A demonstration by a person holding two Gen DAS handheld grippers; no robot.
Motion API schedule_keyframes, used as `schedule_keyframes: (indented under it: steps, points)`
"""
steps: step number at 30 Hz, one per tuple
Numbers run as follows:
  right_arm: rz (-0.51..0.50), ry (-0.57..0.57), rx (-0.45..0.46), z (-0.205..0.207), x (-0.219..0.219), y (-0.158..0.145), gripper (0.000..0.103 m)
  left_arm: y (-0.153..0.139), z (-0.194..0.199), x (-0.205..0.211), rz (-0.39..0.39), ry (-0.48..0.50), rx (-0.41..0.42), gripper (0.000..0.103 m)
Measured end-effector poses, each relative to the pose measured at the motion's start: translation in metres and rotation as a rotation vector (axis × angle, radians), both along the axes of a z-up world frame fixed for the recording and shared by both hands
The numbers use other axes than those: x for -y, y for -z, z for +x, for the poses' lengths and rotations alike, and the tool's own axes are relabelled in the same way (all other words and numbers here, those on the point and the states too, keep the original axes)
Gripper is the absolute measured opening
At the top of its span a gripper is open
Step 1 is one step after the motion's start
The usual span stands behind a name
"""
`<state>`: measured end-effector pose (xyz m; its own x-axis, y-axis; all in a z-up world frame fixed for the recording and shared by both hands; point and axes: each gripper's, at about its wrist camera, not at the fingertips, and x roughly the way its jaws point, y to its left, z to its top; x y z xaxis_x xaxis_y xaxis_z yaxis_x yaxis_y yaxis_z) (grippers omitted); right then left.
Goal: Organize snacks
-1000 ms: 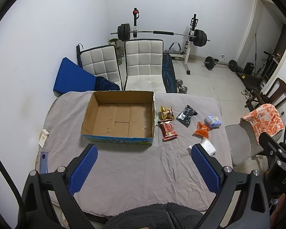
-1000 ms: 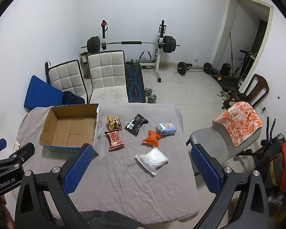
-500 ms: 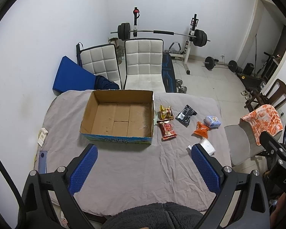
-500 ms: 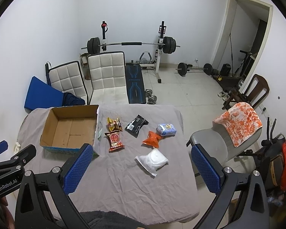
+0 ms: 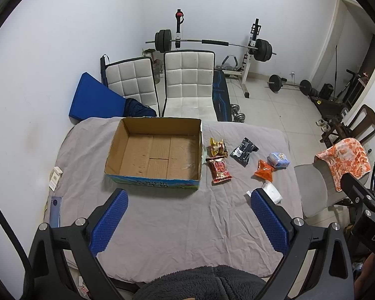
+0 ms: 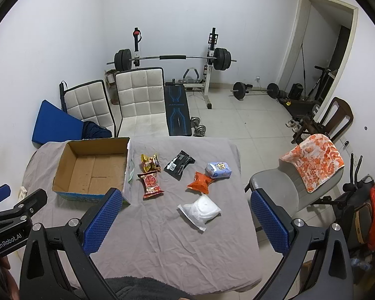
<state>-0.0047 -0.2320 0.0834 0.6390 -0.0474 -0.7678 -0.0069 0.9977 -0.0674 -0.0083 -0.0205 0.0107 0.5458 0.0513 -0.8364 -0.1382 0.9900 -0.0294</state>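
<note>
Two grippers hang above the near edge of a table draped in grey cloth, each with its blue-padded fingers spread wide and nothing between them. The left gripper is over bare cloth, just short of the near wall of the cardboard box. The right gripper sits further along the table's right half, and the white packet lies on the cloth between and a little beyond its fingertips, the closest snack to either tool.

Past the white packet, the orange packet lies near the table's right side, with the pale blue packet just beside it and slightly further off. To their left, the red packet lies close to the box's right wall, and the yellow packet rests just behind it, the two almost touching. The black packet lies between the yellow one and the pale blue one, apart from both. All six snacks lie outside the box, to its right; the box itself stands open and shows only its bare cardboard floor.

Beyond the table's far edge stand two white padded chairs, and behind them a barbell rack against the wall.
</note>
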Motion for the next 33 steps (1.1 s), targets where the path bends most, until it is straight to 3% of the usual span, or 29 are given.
schedule_keyframes:
  steps: [11, 21, 25, 30, 33]
  points:
    - [0.015, -0.003, -0.025, 0.003, -0.001, 0.009, 0.103, 0.010, 0.002, 0.003, -0.002, 0.008, -0.030, 0.101]
    - [0.086, 0.068, -0.132, 0.036, 0.029, 0.048, 0.103, 0.030, 0.031, 0.014, -0.014, 0.021, -0.057, 0.101]
    - [0.176, 0.164, -0.258, 0.075, 0.066, 0.106, 0.103, 0.060, 0.066, 0.027, 0.014, 0.028, -0.087, 0.101]
    - [0.341, 0.339, -0.496, 0.131, 0.120, 0.232, 0.103, 0.136, 0.126, 0.054, 0.078, 0.056, -0.180, 0.101]
    - [0.419, 0.444, -0.607, 0.156, 0.144, 0.311, 0.103, 0.195, 0.162, 0.069, 0.021, 0.085, -0.295, 0.101]
